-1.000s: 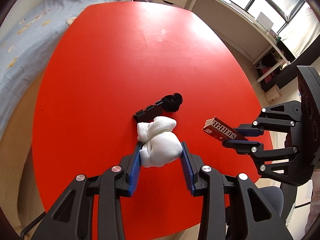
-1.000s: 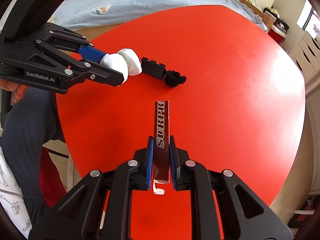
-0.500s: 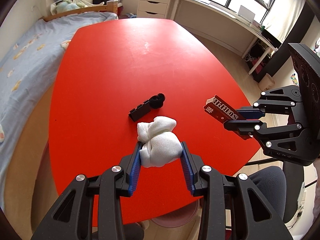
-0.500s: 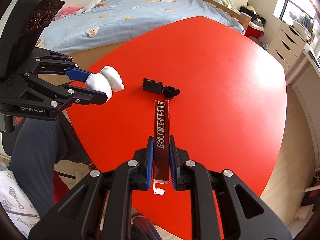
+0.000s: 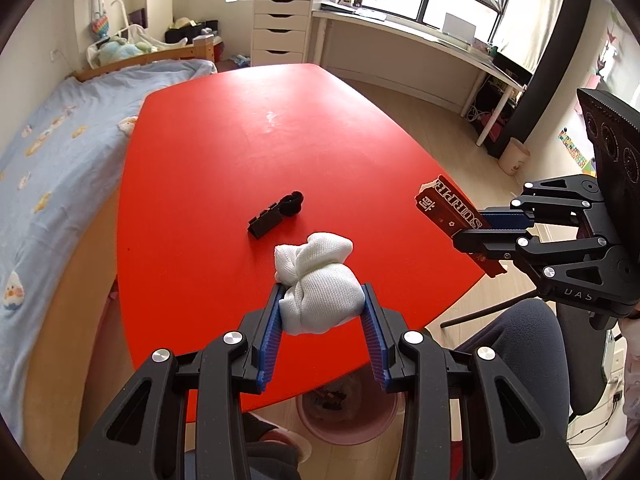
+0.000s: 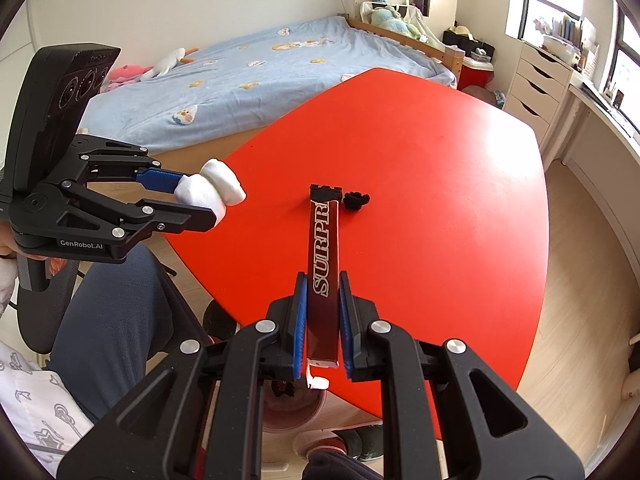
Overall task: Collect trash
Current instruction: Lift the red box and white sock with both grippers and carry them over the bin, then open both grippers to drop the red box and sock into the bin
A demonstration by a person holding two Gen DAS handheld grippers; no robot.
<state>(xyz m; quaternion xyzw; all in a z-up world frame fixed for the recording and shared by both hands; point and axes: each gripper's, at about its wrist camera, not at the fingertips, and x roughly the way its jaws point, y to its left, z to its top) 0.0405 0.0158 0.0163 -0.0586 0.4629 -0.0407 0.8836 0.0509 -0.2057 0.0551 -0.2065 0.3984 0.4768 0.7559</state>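
Observation:
My left gripper (image 5: pixel 322 300) is shut on a crumpled white tissue wad (image 5: pixel 318 288), held above the near edge of the red table (image 5: pixel 224 152). The same wad (image 6: pixel 212 190) shows in the right wrist view, at the tip of the left gripper (image 6: pixel 200 200). My right gripper (image 6: pixel 323 300) is shut on a dark red snack wrapper (image 6: pixel 324 260) with white lettering, which sticks out forward. In the left wrist view that wrapper (image 5: pixel 448 208) hangs off the table's right edge in the right gripper (image 5: pixel 486 228). A pink bin (image 5: pixel 348 412) stands on the floor below, partly hidden by the table.
A small black block (image 5: pixel 266 220) and a black ring-shaped piece (image 5: pixel 292 204) lie on the table's middle. A bed with a blue cover (image 6: pixel 248 80) is beyond the table. A white drawer unit (image 5: pixel 282 32) and a desk stand by the windows. A person's legs (image 6: pixel 108 308) are near the table.
Both grippers have risen and drawn back from the table, each keeping its load. The table looks smaller and the bin has come into view below.

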